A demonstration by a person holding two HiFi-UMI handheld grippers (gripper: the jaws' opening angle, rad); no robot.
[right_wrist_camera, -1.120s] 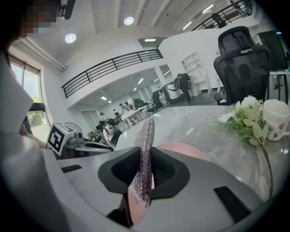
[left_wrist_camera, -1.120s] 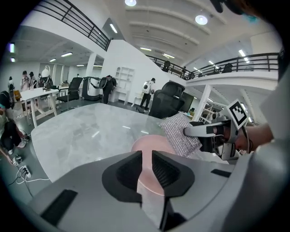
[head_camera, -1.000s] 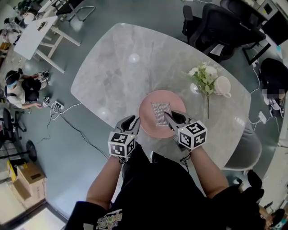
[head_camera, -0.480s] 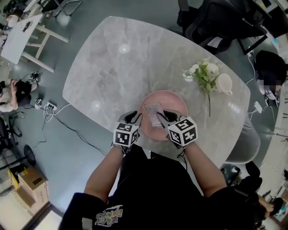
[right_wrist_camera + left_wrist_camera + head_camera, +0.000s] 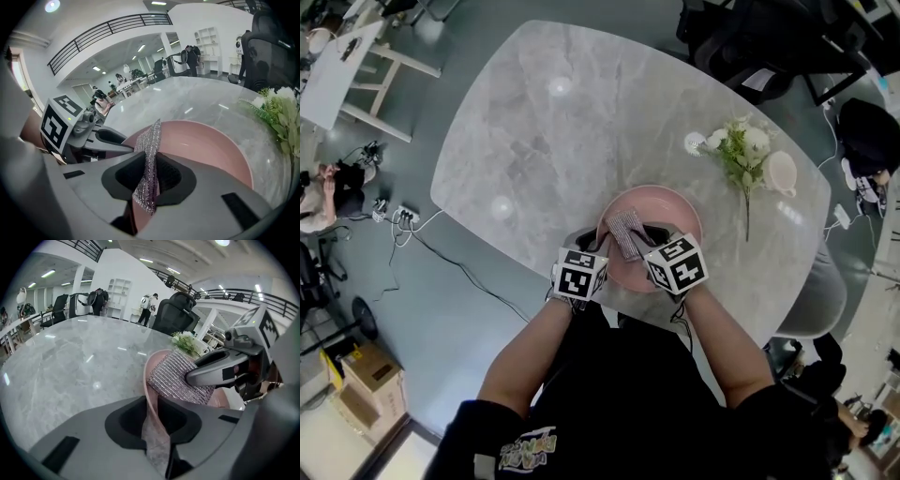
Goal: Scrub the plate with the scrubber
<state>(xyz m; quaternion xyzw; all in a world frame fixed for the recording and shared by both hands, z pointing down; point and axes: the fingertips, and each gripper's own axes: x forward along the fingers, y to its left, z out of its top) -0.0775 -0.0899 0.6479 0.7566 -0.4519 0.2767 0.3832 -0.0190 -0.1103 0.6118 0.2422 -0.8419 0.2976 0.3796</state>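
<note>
Left tongs now clamp plate rim; right tongs pinch scrubber.

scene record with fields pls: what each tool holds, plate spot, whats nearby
left tool: shut on the near rim of the pink plate
right tool: shut on the scrubber, over the plate
plate position: near side of the marble table
nearby: flowers and a white cup, to the right
</note>
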